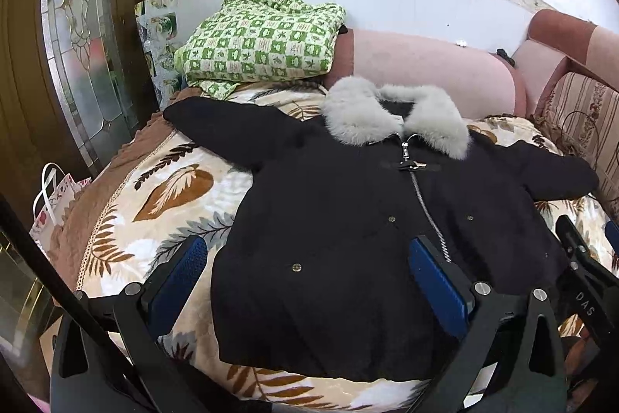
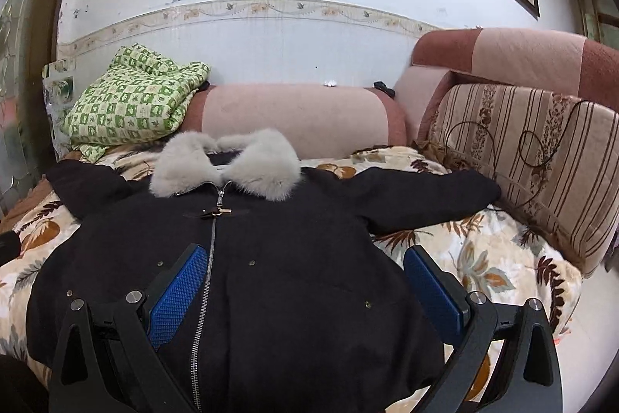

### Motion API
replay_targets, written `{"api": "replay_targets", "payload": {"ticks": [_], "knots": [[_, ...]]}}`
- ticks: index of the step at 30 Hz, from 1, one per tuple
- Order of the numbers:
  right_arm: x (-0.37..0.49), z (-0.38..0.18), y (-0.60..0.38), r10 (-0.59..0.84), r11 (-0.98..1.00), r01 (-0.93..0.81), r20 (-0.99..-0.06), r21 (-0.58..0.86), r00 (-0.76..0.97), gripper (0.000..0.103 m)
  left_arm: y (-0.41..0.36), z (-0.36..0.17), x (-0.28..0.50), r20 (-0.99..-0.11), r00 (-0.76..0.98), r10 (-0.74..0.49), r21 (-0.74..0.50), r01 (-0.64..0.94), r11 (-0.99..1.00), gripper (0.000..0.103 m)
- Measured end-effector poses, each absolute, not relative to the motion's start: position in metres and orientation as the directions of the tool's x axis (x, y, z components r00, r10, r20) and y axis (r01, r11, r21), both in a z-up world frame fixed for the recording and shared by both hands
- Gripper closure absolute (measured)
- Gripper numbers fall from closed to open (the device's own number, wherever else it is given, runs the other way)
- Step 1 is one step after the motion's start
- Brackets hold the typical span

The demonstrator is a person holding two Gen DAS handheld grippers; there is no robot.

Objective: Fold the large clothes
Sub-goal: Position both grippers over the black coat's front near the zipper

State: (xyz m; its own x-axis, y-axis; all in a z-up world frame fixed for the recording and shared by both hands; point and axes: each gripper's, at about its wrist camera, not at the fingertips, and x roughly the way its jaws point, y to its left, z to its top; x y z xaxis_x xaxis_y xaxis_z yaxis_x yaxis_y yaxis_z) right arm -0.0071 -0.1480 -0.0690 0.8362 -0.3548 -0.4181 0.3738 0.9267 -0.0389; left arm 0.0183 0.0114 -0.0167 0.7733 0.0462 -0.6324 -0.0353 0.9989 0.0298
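A black zip-up coat point(image 1: 348, 211) with a grey fur collar point(image 1: 394, 115) lies flat, front up, sleeves spread, on a leaf-patterned blanket point(image 1: 162, 188). It also shows in the right wrist view point(image 2: 271, 258), with its fur collar point(image 2: 224, 163). My left gripper point(image 1: 305, 258) is open and empty above the coat's lower left part. My right gripper point(image 2: 305, 266) is open and empty above the coat's lower right part; its fingers point(image 1: 580, 258) show at the right edge of the left wrist view.
A folded green checked quilt point(image 1: 259, 41) sits at the back left. A pink bolster point(image 2: 294, 115) runs along the wall. A striped cushion point(image 2: 534, 149) leans at the right. A glass door point(image 1: 81, 45) and a paper bag point(image 1: 54, 204) are at the left.
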Motion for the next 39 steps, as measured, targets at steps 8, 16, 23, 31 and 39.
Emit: {"api": "replay_targets", "payload": {"ticks": [8,16,23,31,39], "knots": [[0.003,-0.080,-0.159,-0.337,0.926,0.376,-0.466,-0.011,0.818,0.006,0.008,-0.026,0.028,-0.659,0.750,0.051,0.036,-0.036,0.999,0.000],[0.008,-0.084,-0.149,-0.327,0.936,0.349,-0.478,-0.045,0.815,0.008,0.012,-0.032,0.029,-0.669,0.741,0.058,0.046,-0.037,0.998,0.000],[0.009,-0.084,-0.144,-0.331,0.936,0.346,-0.487,-0.063,0.808,0.008,0.017,-0.033,0.030,-0.676,0.734,0.057,0.033,-0.047,0.998,0.000],[0.012,-0.087,-0.136,-0.333,0.938,0.337,-0.493,-0.083,0.804,0.008,0.020,-0.038,0.031,-0.679,0.732,0.057,0.025,-0.054,0.998,0.000],[0.016,-0.094,-0.141,-0.330,0.938,0.338,-0.513,-0.081,0.792,0.008,0.022,-0.045,0.035,-0.694,0.717,0.065,0.028,-0.063,0.998,0.000]]}}
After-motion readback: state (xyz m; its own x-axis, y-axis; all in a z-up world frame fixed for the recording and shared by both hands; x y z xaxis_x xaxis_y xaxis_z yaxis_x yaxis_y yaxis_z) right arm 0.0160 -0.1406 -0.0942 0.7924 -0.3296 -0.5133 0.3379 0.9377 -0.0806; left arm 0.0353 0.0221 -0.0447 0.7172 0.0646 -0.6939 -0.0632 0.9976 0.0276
